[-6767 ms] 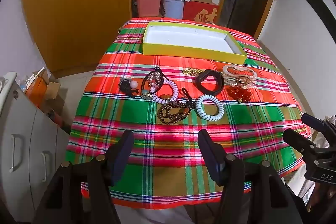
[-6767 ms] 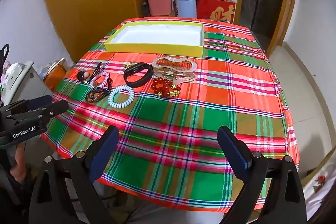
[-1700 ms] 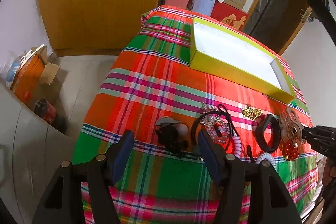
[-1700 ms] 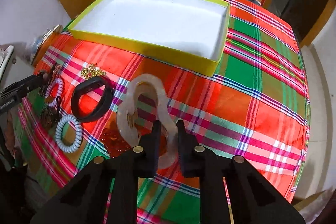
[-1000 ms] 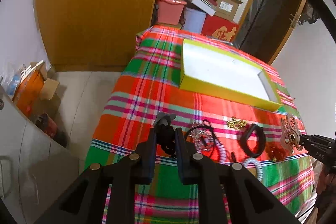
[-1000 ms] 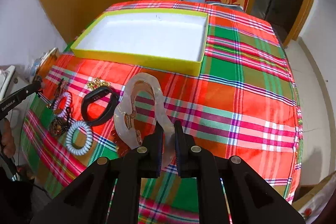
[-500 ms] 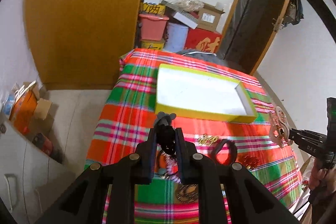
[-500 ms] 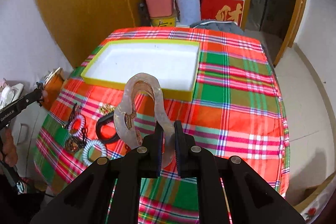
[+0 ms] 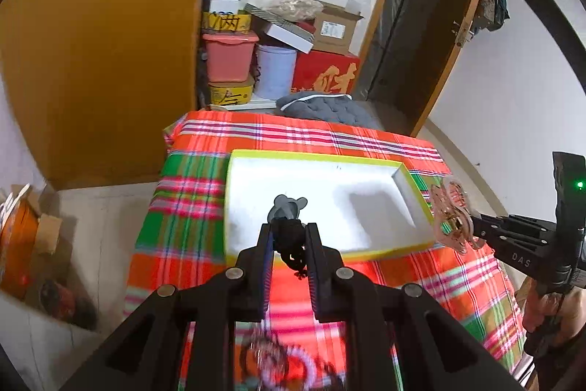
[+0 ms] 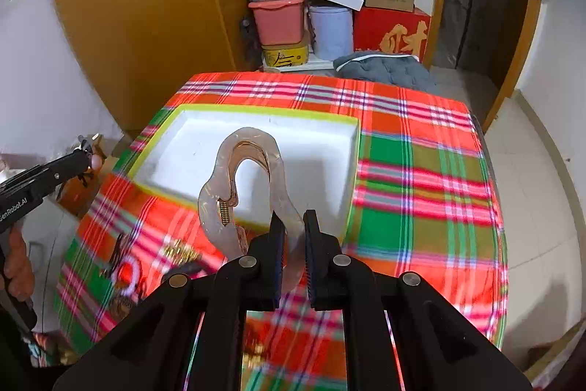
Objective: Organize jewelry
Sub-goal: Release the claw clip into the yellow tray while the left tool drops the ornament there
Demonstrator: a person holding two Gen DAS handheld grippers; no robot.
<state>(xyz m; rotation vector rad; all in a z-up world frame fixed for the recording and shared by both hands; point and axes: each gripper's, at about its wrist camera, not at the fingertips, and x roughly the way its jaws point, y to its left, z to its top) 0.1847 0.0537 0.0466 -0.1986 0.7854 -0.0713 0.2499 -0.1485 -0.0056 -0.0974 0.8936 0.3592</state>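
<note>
Left wrist view: left hand-held gripper is clamped on a dark hair tie above the yellow box, which looks empty. Right hand-held gripper pinches a clear hair clip. Remaining bracelets lie near the desk's front-left corner; nothing boxed yet.

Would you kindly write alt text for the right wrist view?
The right gripper holds a translucent pink hair claw above a yellow-rimmed white tray on a plaid tablecloth. Blurred jewelry lies lower left.
</note>
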